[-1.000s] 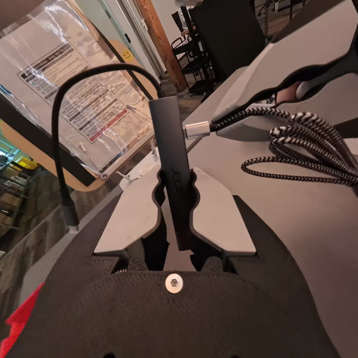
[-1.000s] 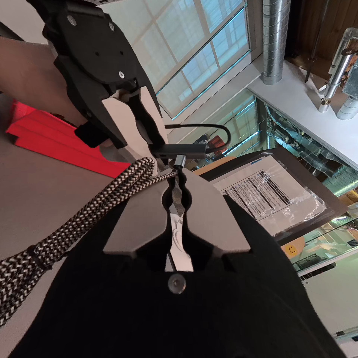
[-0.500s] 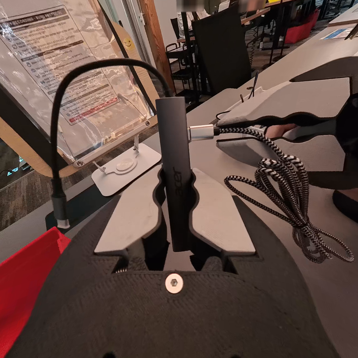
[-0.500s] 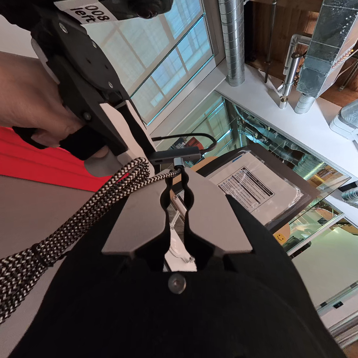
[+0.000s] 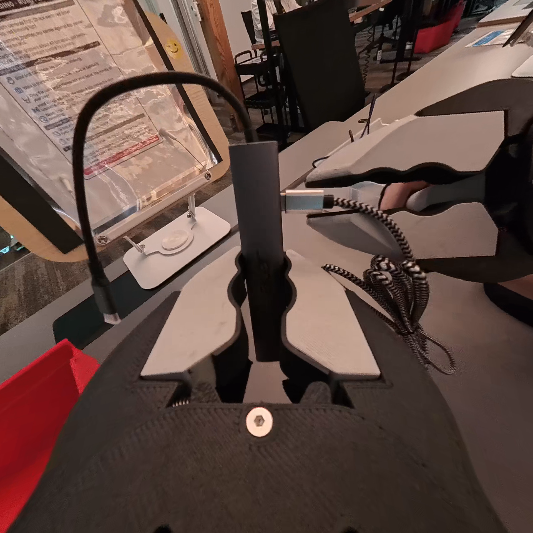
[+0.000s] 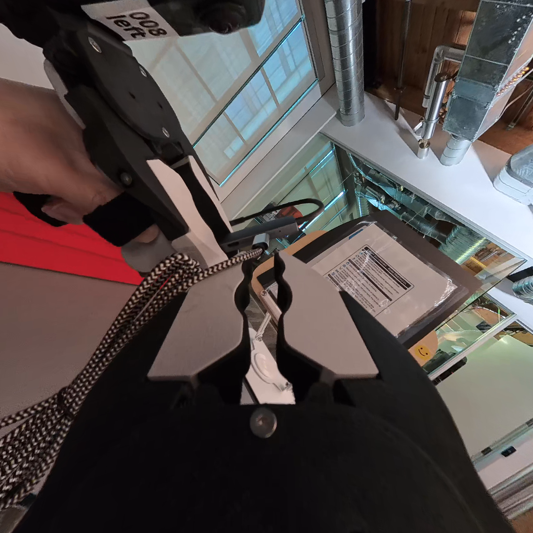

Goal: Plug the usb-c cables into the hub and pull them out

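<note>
My left gripper (image 5: 264,256) is shut on the dark grey hub (image 5: 253,219) and holds it upright above the table. A silver usb-c plug (image 5: 305,200) sits in the hub's right side. Its black-and-white braided cable (image 5: 401,282) hangs down in loops. My right gripper (image 6: 261,259) is open, and its fingers (image 5: 403,150) stand above and below the plug without gripping it. In the right wrist view the plug (image 6: 261,239) lies just past the tips, against the hub (image 6: 277,229). The hub's own black cable (image 5: 86,202) arcs over to the left and its end hangs free.
A printed sheet in a clear holder on a white stand (image 5: 178,259) stands behind the hub. A red object (image 5: 34,403) lies at the left on the grey table (image 5: 476,418). A hand (image 6: 43,161) holds the left gripper. Chairs and desks stand farther back. Across from one pair of fingers to the other is roughly 5 cm. The red object (image 5: 34,403) is about 35 cm from my left fingertips.
My right gripper has opened and let go of the braided cable's plug, which stays in the hub. Both grippers have tilted and shifted; the hub stays gripped in the left one.
</note>
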Available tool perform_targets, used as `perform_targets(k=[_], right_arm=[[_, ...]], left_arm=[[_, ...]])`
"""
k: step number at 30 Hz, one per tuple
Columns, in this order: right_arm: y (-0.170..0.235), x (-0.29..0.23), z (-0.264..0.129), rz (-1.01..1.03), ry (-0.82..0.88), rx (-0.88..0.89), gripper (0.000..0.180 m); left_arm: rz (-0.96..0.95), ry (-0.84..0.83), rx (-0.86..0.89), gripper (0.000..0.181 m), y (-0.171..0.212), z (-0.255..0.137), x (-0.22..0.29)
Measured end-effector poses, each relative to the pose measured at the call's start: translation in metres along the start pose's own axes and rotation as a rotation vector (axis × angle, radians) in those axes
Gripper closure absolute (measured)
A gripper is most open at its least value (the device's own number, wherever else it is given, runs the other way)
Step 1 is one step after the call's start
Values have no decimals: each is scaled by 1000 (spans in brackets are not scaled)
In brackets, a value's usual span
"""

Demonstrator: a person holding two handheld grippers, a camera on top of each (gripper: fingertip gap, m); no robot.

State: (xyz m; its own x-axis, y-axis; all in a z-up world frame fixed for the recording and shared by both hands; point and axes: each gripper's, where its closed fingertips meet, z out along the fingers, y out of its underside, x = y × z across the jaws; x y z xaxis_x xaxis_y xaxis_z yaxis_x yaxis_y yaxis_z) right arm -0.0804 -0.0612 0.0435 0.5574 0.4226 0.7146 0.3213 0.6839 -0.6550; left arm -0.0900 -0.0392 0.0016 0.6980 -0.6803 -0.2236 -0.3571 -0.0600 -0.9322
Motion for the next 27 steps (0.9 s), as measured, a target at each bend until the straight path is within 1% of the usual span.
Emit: perform_targets(k=[1,7,12,14,16,21,22,27], right_arm=[[-1,-1,0,-4,-2,5,167],[-5,-5,-1,-113,29,23,163],[-10,-16,-2,-262,10,37,165],[-8,-18,-1,-276,1,26,165],[-4,-20,0,-258,-19,12,166],[8,-31,5,-116,-77,-11,163],[10,-33,6,-119,-75,-11,162],[23,-55,8,-270,-127,-31,163]], left_arm=[[1,5,-6,159,1,1,1],[1,17,-39,159,7,4,5],[-13,58,-84,160,14,7,9],[-16,71,-114,160,18,7,9],[-22,92,-159,160,24,6,9],[-90,144,-326,159,46,4,8],[-104,154,-363,159,52,4,8],[-124,183,-520,160,81,4,9]])
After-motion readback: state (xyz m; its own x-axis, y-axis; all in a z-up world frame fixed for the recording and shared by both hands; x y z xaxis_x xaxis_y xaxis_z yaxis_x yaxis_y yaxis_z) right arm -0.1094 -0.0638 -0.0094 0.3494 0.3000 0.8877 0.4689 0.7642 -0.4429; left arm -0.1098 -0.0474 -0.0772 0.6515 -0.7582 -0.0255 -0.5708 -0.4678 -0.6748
